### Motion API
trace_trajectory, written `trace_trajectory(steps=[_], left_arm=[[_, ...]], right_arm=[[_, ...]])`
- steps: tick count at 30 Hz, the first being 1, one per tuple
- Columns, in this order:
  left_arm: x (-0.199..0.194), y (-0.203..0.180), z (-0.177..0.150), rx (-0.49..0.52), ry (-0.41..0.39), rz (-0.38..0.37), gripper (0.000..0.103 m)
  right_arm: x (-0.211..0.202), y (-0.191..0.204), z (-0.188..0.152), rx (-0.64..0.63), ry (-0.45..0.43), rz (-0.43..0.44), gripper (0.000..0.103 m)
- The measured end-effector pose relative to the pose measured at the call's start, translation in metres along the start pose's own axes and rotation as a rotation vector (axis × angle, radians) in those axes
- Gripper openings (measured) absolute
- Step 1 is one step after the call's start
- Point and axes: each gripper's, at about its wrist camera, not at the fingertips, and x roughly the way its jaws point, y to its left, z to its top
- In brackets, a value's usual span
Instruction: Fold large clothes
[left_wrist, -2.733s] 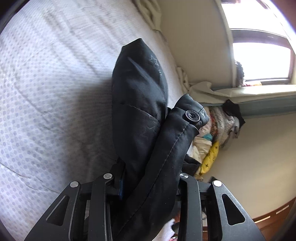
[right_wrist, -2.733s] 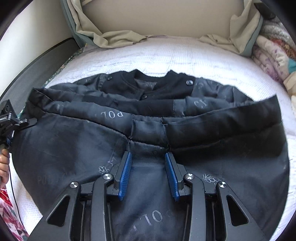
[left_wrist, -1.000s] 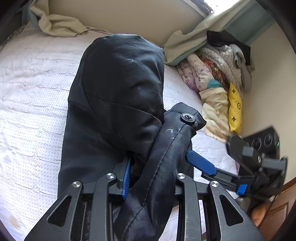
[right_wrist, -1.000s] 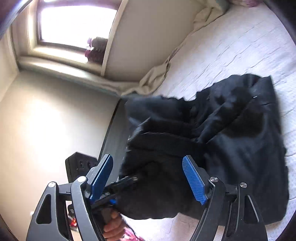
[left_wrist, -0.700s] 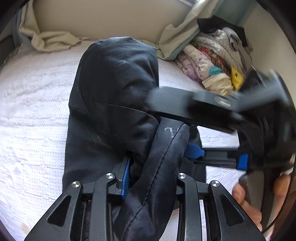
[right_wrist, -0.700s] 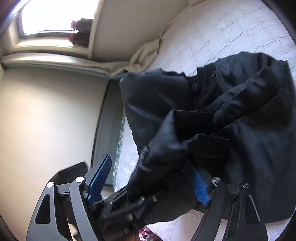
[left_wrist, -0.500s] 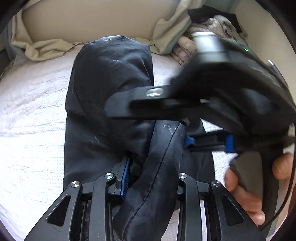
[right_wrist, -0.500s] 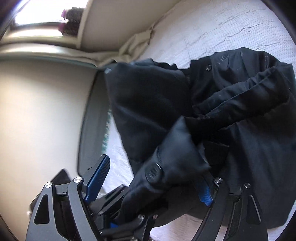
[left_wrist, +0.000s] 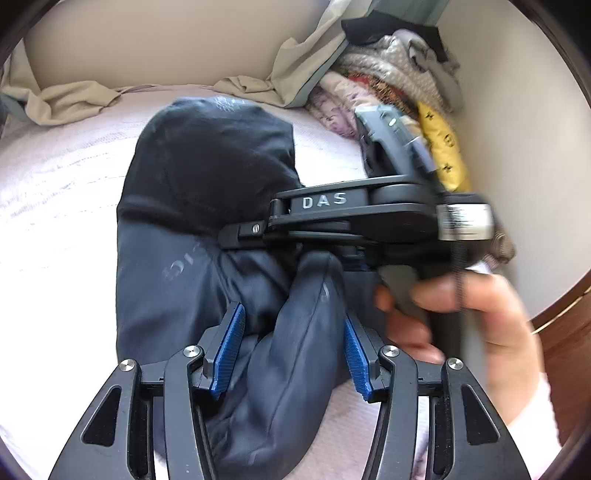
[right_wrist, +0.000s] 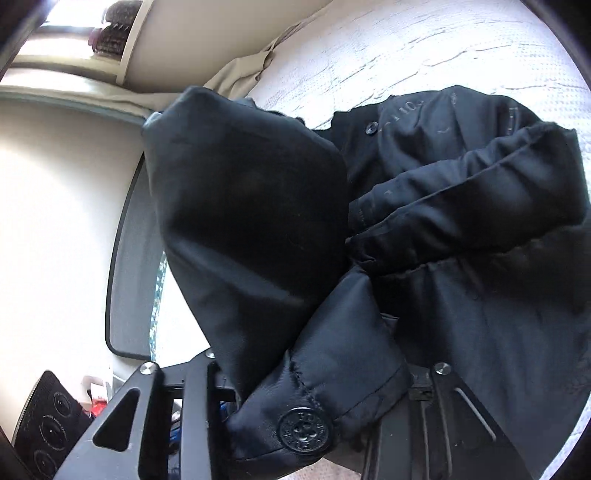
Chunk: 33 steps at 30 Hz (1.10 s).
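Observation:
A black padded jacket (left_wrist: 207, 206) lies partly bunched on a white bed (left_wrist: 55, 206). My left gripper (left_wrist: 291, 343) stands open, its blue pads apart on either side of a raised fold of the jacket. My right gripper (left_wrist: 332, 254) reaches in from the right, held by a hand (left_wrist: 461, 314), and is shut on that fold just above my left jaws. In the right wrist view the jacket's snap-button edge (right_wrist: 304, 430) fills the space between the right gripper's jaws (right_wrist: 314, 398), hiding the pads. The rest of the jacket (right_wrist: 461, 221) spreads over the bed (right_wrist: 424, 48).
A pile of folded clothes and blankets (left_wrist: 399, 85) sits at the bed's far right corner. A beige sheet (left_wrist: 66, 99) is bunched along the wall. A dark bed frame edge (right_wrist: 125, 258) and a black device (right_wrist: 44, 424) on the floor are at the left of the right wrist view.
My left gripper has opened and let go of the jacket fold. My right gripper has moved in across it and closed on the same fold.

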Motion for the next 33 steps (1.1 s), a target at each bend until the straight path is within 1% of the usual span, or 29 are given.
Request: trace_trajectory(steps=[2,5,7,8,10,12,13,15,17,19,21,24,25,27,28,30,31,32,33], left_arm=[[-0.012,-0.006,-0.004,0.016,-0.016,-0.009,0.062],[-0.027,-0.018,-0.019,0.074,-0.035,0.024,0.066],[-0.034,-0.027,-0.030,0.116,-0.053,0.073,0.067],[-0.037,-0.030,-0.036,0.143,-0.057,0.112,0.067],[-0.039,-0.033,-0.047,0.165,-0.036,0.150,0.067],[-0.037,-0.028,-0.057,0.158,-0.003,0.156,0.068],[-0.037,-0.025,-0.062,0.161,0.001,0.172,0.068],[-0.029,-0.019,-0.071,0.193,0.002,0.255,0.070],[-0.020,-0.011,-0.080,0.201,0.011,0.317,0.072],[-0.008,0.001,-0.084,0.177,0.034,0.354,0.074],[0.006,0.012,-0.089,0.133,0.083,0.359,0.077],[0.021,0.020,-0.096,0.092,0.121,0.377,0.078],[0.025,0.023,-0.095,0.085,0.121,0.384,0.079],[0.032,0.029,-0.095,0.059,0.099,0.381,0.088],[0.034,0.032,-0.094,0.045,0.090,0.374,0.090],[0.041,0.045,-0.093,-0.012,0.091,0.360,0.098],[0.043,0.049,-0.093,-0.037,0.092,0.356,0.100],[0.045,0.056,-0.094,-0.070,0.095,0.355,0.103],[0.046,0.059,-0.094,-0.090,0.101,0.354,0.103]], right_arm=[[-0.006,-0.002,-0.002,0.011,-0.037,-0.011,0.028],[-0.011,-0.007,-0.002,0.046,-0.073,0.002,0.027],[-0.013,-0.012,-0.003,0.078,-0.083,0.023,0.027],[-0.013,-0.014,-0.003,0.091,-0.086,0.030,0.027],[-0.015,-0.022,-0.004,0.128,-0.098,0.053,0.027],[-0.021,-0.030,-0.006,0.159,-0.111,0.077,0.027],[-0.024,-0.035,-0.007,0.175,-0.113,0.093,0.027],[-0.028,-0.036,-0.015,0.197,-0.114,0.118,0.027],[-0.028,-0.032,-0.017,0.205,-0.119,0.129,0.027],[-0.028,-0.031,-0.019,0.207,-0.124,0.136,0.027],[-0.030,-0.030,-0.023,0.206,-0.131,0.143,0.027],[-0.031,-0.037,-0.025,0.209,-0.140,0.151,0.027],[-0.031,-0.037,-0.027,0.209,-0.142,0.154,0.027],[-0.031,-0.037,-0.029,0.200,-0.143,0.155,0.027],[-0.032,-0.041,-0.028,0.194,-0.144,0.153,0.027],[-0.035,-0.037,-0.030,0.180,-0.150,0.156,0.026],[-0.039,-0.034,-0.033,0.171,-0.154,0.161,0.025],[-0.038,-0.033,-0.029,0.163,-0.159,0.167,0.024],[-0.045,-0.030,-0.030,0.147,-0.167,0.177,0.022]])
